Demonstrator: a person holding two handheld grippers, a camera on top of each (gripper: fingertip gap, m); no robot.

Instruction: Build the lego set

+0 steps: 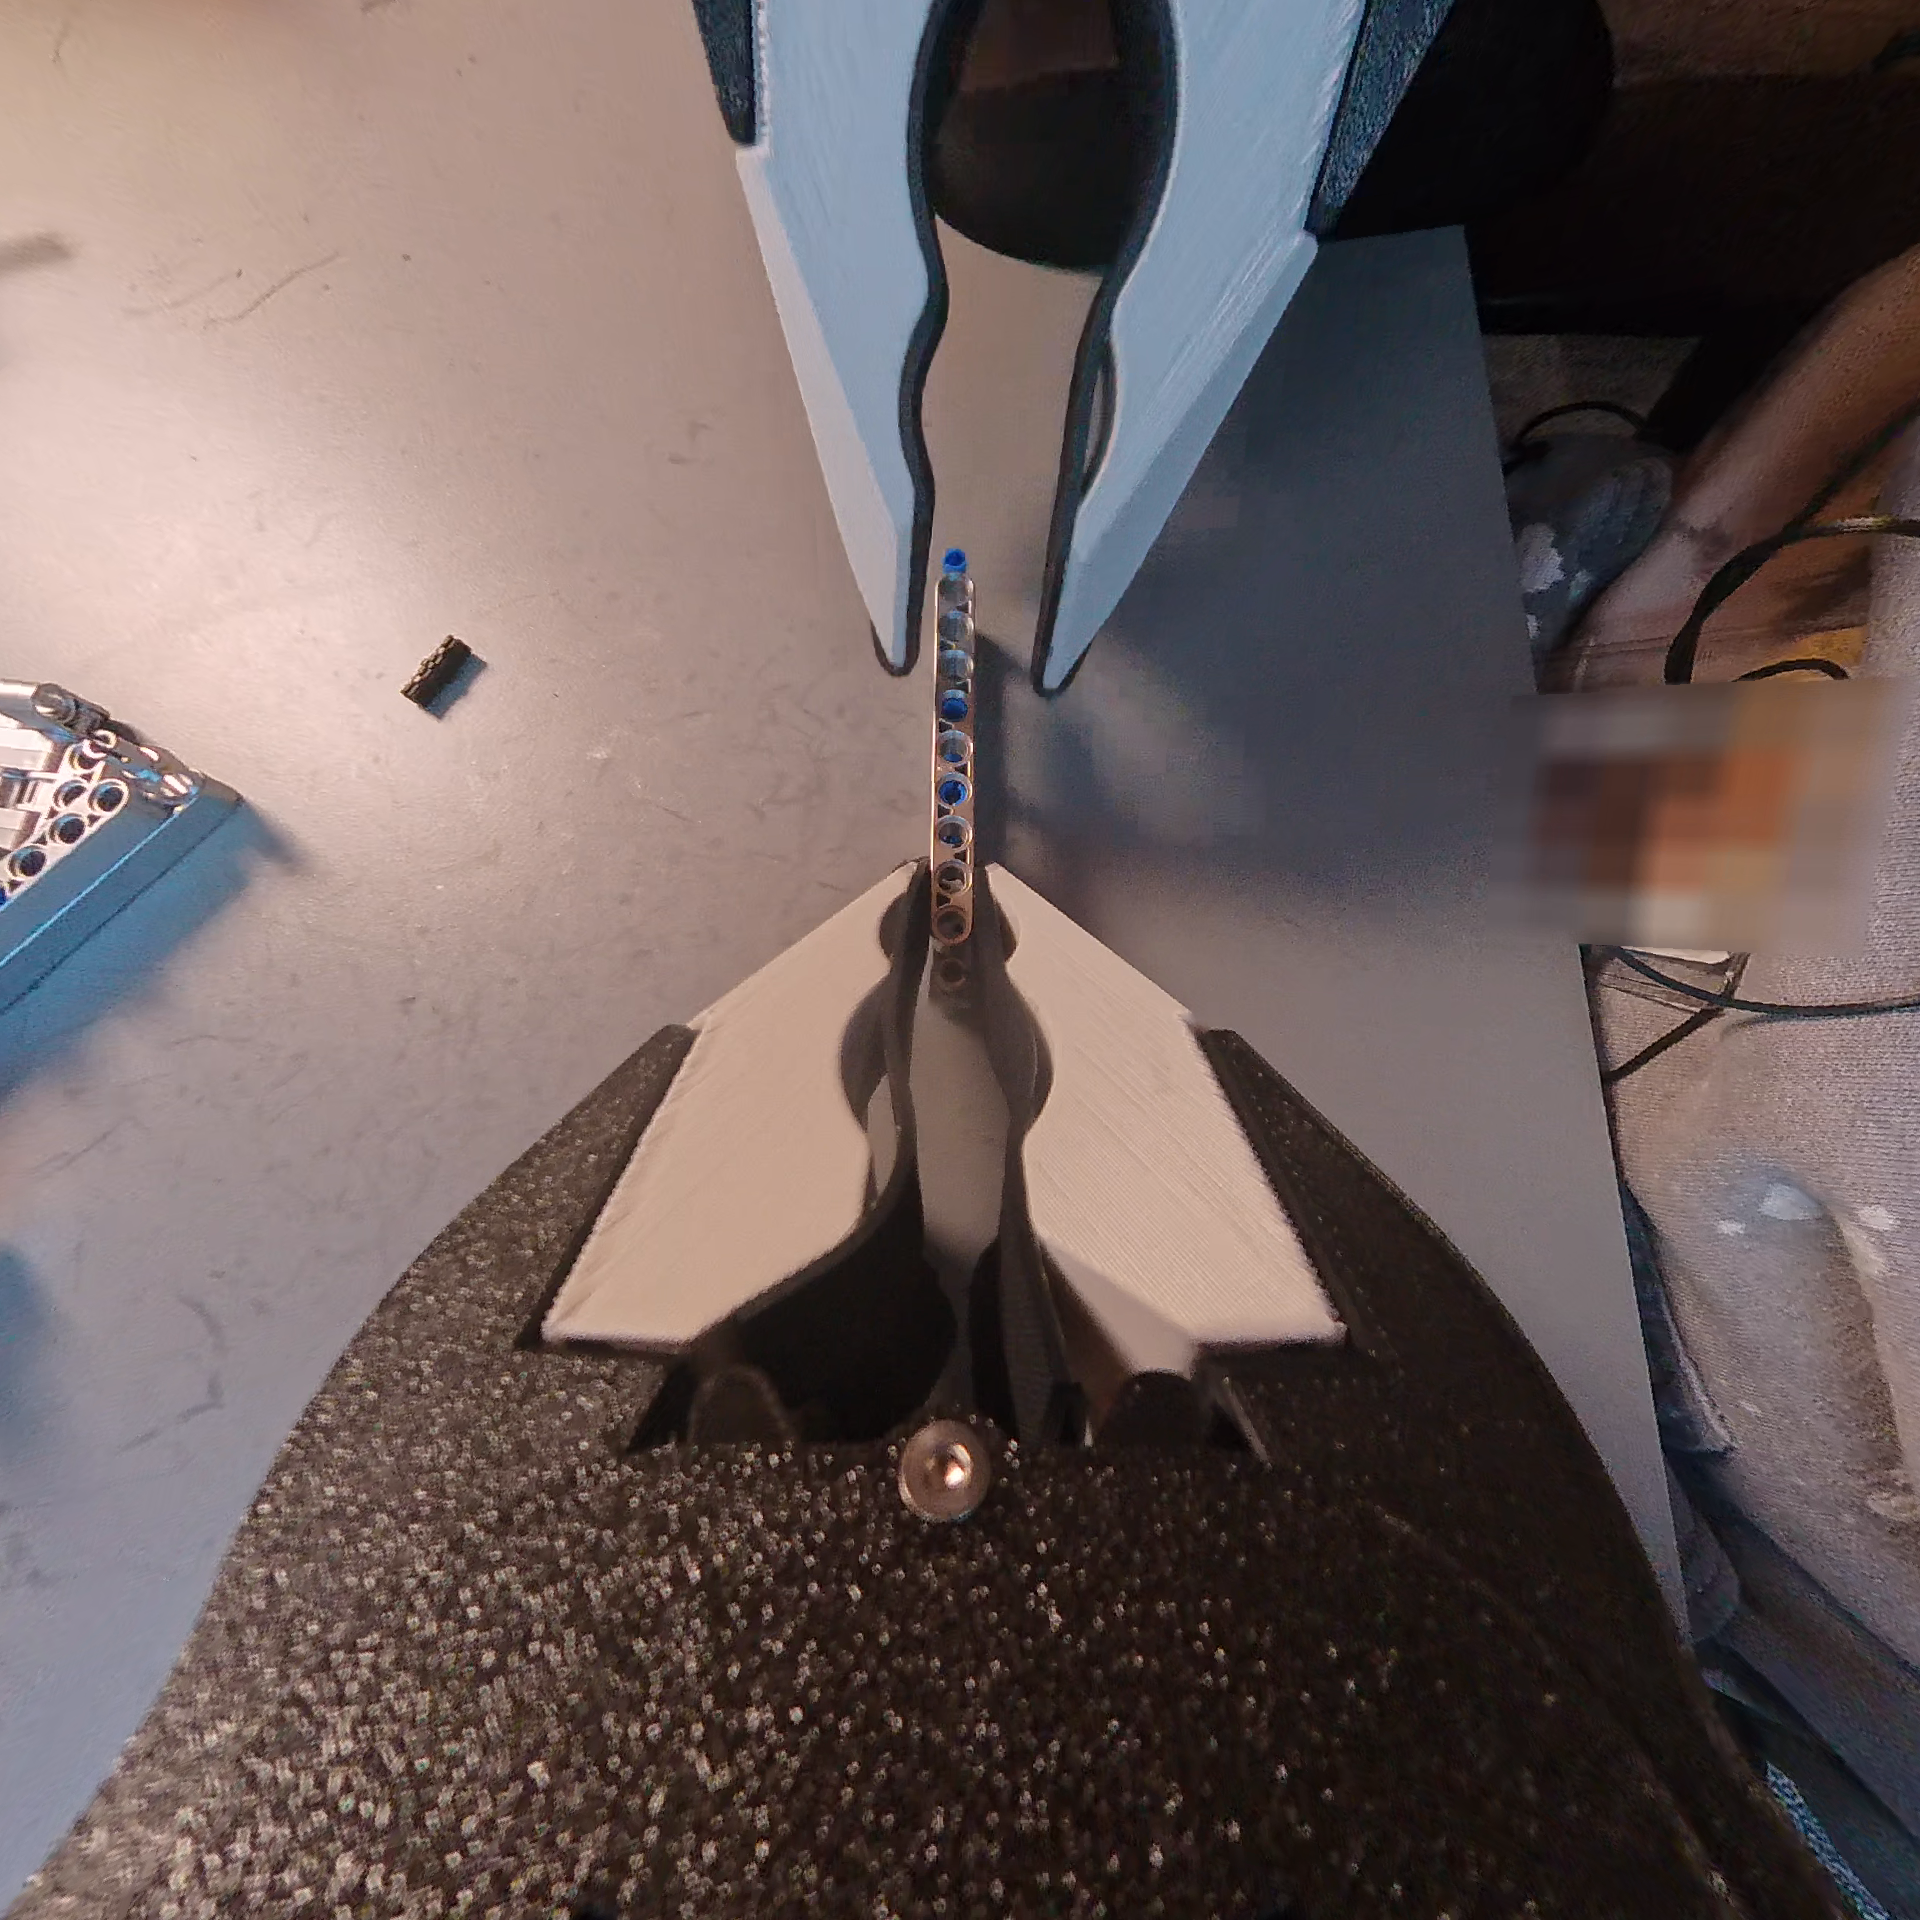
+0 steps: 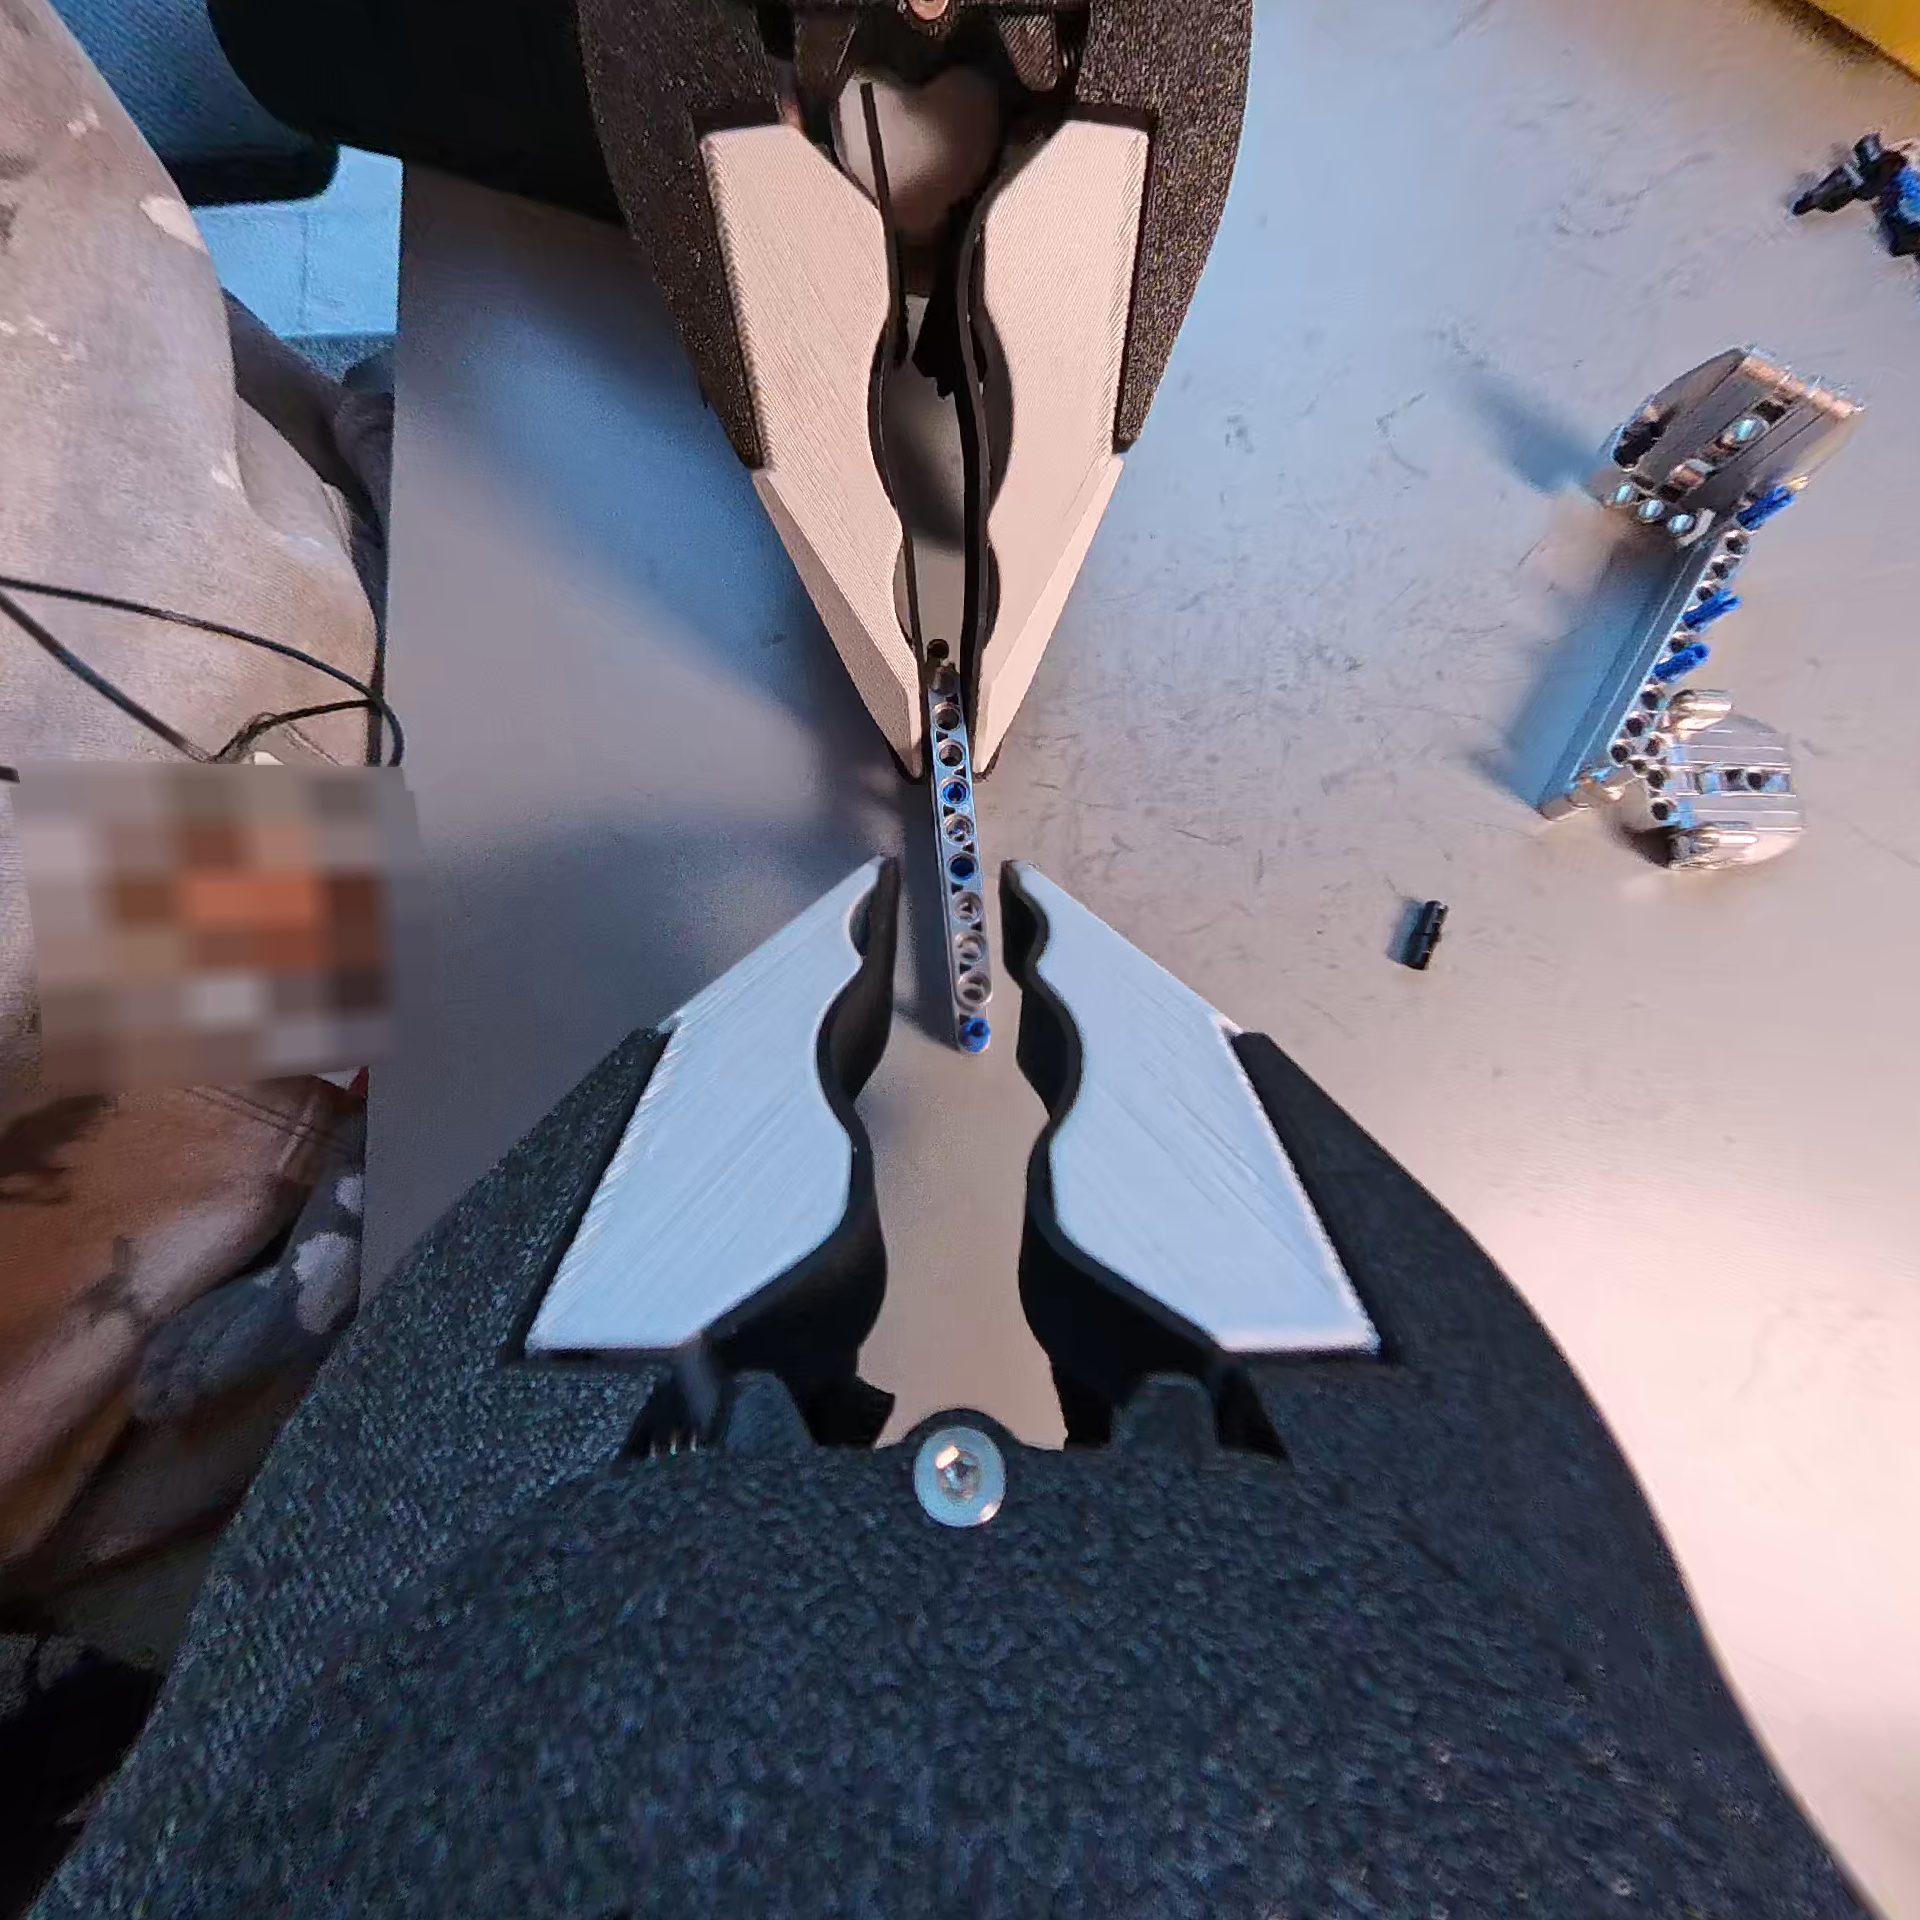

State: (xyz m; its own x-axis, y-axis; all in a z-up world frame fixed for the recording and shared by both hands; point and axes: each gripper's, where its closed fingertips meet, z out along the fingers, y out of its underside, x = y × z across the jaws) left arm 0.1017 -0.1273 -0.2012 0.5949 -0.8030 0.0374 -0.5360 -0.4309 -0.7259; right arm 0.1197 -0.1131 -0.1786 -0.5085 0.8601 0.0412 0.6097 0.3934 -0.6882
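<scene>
Fingers of pale ridged printed plastic on the left gripper [image 1: 951, 883], at lower centre, pinch one end of a thin silvery perforated beam [image 1: 956, 748] carrying blue pins. Right gripper [image 2: 948, 878] stands spread around the beam's free end. Behind lies a scuffed matte grey table [image 1: 416, 416], a small black ribbed connector [image 1: 444, 675] at left.

Right tool [image 2: 948, 868] open around beam [image 2: 961, 862] end.
</scene>
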